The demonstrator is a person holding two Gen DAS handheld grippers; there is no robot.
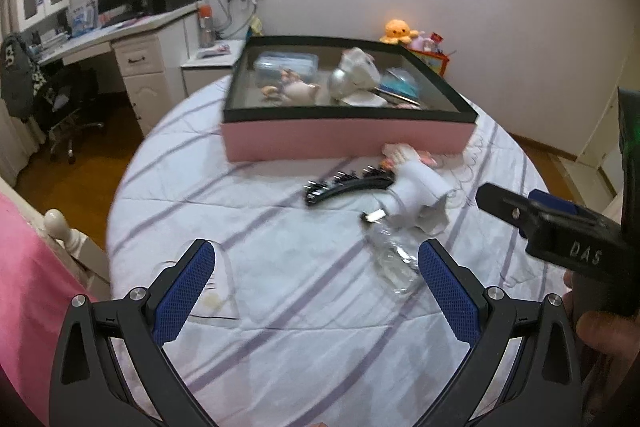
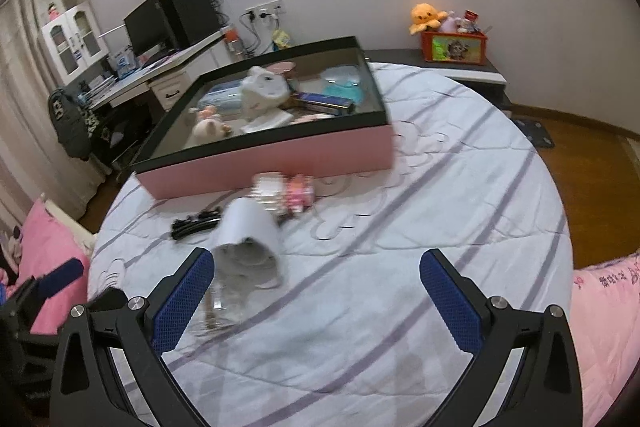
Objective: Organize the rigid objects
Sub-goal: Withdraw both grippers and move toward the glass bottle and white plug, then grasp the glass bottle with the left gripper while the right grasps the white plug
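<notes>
Several loose items lie on the striped bed cover (image 1: 280, 307) just in front of the pink box (image 1: 348, 143), presumably waiting to go in: a white cup (image 2: 248, 227) on its side with its mouth toward the near edge, a clear glass container (image 1: 394, 259) nearer than the cup and seemingly touching it, a black comb (image 1: 348, 187) to the far left of the cup, and a small pink-and-white packet (image 2: 286, 193) against the box's near wall. Inside the box, a white plush toy (image 2: 262, 89), a small pink figure (image 2: 208, 125), a clear lidded tub (image 1: 286, 67) and a dark tube (image 2: 324, 101) already sit, so sorting looks partly done. Another flat clear piece (image 1: 218, 291) lies near the left gripper's left finger; what it is cannot be told. The left gripper (image 1: 316, 291) hovers over the near cover with its jaws spread wide and nothing between them, the glass just inside its right finger (image 1: 448, 291), likely lined up for a pick. The right gripper (image 2: 316, 291) is likewise released and empty, with the cup and glass at its left finger (image 2: 184, 295). A tipped cup and slick glass may roll on soft bedding, so a grasp across the body seems wise
</notes>
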